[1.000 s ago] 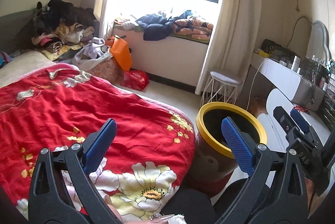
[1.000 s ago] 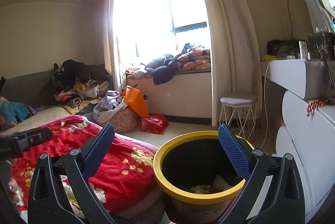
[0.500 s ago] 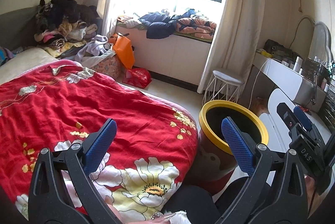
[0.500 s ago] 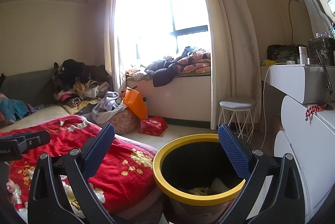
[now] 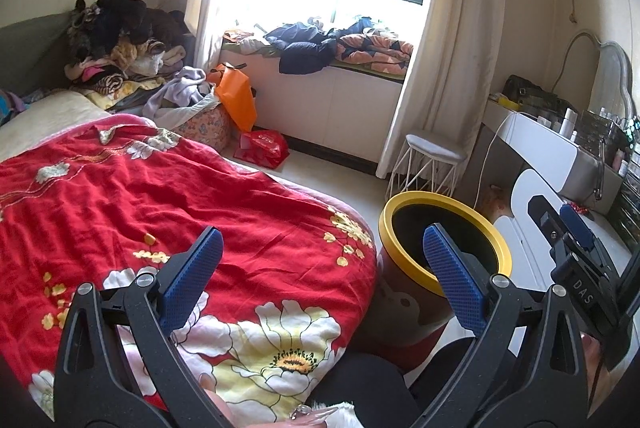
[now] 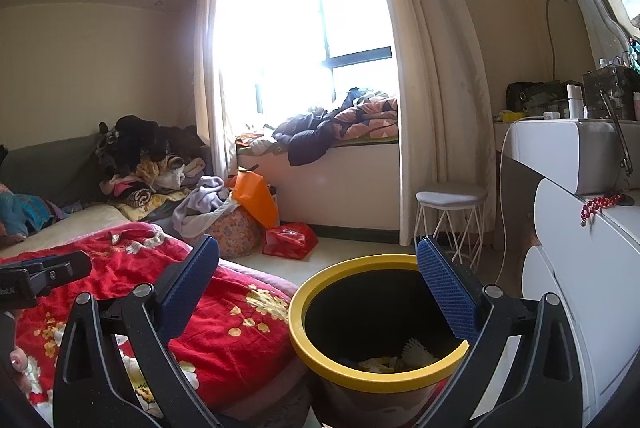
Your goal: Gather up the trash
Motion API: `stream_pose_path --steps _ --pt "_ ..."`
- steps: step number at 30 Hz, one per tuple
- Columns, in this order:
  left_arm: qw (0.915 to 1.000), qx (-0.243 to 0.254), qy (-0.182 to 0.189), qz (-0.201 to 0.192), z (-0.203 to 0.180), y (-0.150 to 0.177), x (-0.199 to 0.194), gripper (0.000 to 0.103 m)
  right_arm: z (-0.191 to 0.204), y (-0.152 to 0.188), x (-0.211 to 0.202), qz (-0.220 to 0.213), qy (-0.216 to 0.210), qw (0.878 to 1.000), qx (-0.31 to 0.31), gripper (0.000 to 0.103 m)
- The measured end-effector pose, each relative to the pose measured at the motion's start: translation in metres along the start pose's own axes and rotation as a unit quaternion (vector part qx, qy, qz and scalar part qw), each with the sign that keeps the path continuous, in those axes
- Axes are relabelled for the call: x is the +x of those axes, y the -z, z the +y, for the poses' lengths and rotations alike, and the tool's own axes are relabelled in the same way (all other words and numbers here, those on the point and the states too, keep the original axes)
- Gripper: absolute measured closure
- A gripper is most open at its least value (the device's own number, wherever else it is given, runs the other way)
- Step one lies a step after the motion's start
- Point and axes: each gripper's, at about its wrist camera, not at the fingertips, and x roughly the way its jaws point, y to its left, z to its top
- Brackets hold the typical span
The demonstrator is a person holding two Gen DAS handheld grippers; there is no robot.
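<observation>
1. Left wrist view: the camera has tilted up slightly. The left gripper (image 5: 320, 260) hangs released and empty over the red quilt (image 5: 160, 196); the yellow-rimmed bin (image 5: 400, 204) sits at 3 o'clock.
2. Right wrist view: the framing is barely changed. The right gripper (image 6: 318, 276) gapes empty above the bin (image 6: 304, 344), with crumpled trash (image 6: 394, 358) inside at 6 o'clock.

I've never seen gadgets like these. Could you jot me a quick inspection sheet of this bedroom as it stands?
Surface: red floral quilt covers the bed; pale floor beside it.
Job's things: yellow-rimmed round bin at the bed's corner, crumpled scraps inside.
Clutter: clothes heap at the bed's far end, orange bag, red bag, bedding on the window ledge.
Grippers: left gripper and right gripper, jaws wide apart, nothing held.
Cables: white cord hanging from the dresser.
Surroundings: bright window, cream curtains, white wire stool, white dresser.
</observation>
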Motion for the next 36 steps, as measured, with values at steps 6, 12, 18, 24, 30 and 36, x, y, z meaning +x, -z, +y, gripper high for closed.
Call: stream_pose_path --steps 6,12,18,24,30,36 --pt "1.0 0.0 -0.001 0.0 -0.001 0.0 0.0 0.011 0.0 -0.001 0.0 0.001 0.001 1.0 0.001 0.006" --pt "1.0 -0.002 0.0 0.003 -0.002 0.0 -0.001 0.011 0.0 -0.001 0.0 0.001 0.002 1.0 0.002 0.006" --pt "1.0 -0.002 0.0 0.006 -0.003 0.002 0.001 0.011 0.0 -0.001 0.0 0.001 0.002 1.0 0.003 0.006" --pt "1.0 -0.002 0.0 0.009 -0.001 0.002 0.002 0.011 -0.001 -0.001 0.0 0.0 0.001 1.0 0.002 0.006" --pt "0.9995 -0.007 -0.017 0.026 0.005 0.006 0.007 0.011 0.001 -0.002 0.0 0.003 0.001 1.0 0.0 0.006" --pt "0.9967 -0.038 -0.051 0.051 0.034 0.007 0.003 0.011 0.026 -0.016 0.01 0.021 -0.032 0.999 0.0 0.006"
